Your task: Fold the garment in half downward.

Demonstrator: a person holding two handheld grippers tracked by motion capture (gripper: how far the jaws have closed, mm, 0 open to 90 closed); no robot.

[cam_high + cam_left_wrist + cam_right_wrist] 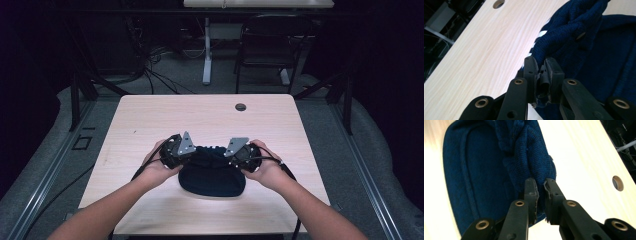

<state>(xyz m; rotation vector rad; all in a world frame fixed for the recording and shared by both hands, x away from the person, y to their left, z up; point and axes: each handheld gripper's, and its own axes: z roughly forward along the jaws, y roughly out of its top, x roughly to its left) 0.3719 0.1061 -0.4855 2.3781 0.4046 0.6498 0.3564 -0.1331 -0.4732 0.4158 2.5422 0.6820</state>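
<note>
Now | navy knit garment (pixel 212 175) pinched between left fingers (pixel 531 72) | right fingers (pixel 531 195) likewise

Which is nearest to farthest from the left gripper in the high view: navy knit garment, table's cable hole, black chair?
1. navy knit garment: clamped in the left gripper, lying at the table's near middle.
2. table's cable hole: beyond it, toward the far edge, to the right.
3. black chair: farthest, on the floor past the table.
</note>
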